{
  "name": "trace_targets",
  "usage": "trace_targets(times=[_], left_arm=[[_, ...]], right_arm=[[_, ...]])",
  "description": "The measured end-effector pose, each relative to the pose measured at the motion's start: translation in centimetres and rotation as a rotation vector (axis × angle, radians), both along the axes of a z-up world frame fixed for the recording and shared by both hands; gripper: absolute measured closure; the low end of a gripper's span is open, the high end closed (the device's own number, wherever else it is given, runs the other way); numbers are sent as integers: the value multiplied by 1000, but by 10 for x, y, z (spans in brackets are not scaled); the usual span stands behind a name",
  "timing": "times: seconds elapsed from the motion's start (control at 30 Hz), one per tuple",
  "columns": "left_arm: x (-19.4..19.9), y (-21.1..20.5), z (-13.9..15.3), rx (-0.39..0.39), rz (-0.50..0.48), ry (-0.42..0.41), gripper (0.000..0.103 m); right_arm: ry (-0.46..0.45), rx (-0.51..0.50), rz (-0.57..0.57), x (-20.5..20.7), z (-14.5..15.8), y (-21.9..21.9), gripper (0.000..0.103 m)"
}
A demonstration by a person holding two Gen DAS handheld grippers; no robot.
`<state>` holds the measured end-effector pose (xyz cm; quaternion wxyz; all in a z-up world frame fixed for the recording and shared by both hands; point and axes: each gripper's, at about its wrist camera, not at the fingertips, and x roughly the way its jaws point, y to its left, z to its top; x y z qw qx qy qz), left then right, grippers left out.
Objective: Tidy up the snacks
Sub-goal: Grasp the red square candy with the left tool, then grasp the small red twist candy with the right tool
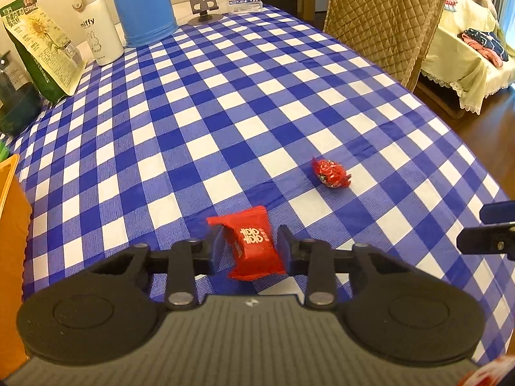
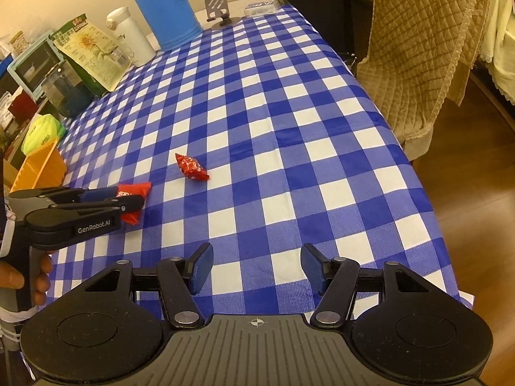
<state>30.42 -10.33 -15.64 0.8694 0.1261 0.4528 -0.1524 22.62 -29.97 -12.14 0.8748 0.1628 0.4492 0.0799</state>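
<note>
A flat red snack packet (image 1: 252,244) with white characters sits between the blue pads of my left gripper (image 1: 250,247), which is shut on it just above the blue-and-white checked tablecloth (image 1: 225,103). The same packet (image 2: 136,193) shows in the right wrist view, held by the left gripper (image 2: 128,197). A smaller red wrapped candy (image 1: 331,173) lies on the cloth ahead and to the right; it also shows in the right wrist view (image 2: 192,168). My right gripper (image 2: 256,270) is open and empty near the table's front edge.
An orange bin (image 2: 42,165) stands at the table's left edge. At the back are a blue jug (image 1: 138,3), a white Miffy bottle (image 1: 96,25), a green sunflower-seed bag (image 1: 38,45) and a phone stand (image 1: 202,3). A quilted chair (image 1: 383,16) stands on the right.
</note>
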Motion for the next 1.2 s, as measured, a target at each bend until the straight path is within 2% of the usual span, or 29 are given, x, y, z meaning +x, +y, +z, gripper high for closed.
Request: trace_targets(times=[0.07, 0.23, 0.87, 1.2], left_arm=[[0, 2, -1, -1, 4, 5, 79], [-2, 8, 0, 2, 14, -8, 81], [-11, 75, 36, -37, 183, -72, 81], [-18, 102, 42, -31, 244, -82, 81]], right_arm=[[-6, -3, 10, 2, 0, 2, 43], [-26, -12, 48, 10, -2, 10, 43], [-158, -102, 236, 57, -1, 52, 43], [-207, -152, 287, 80, -19, 65, 44]])
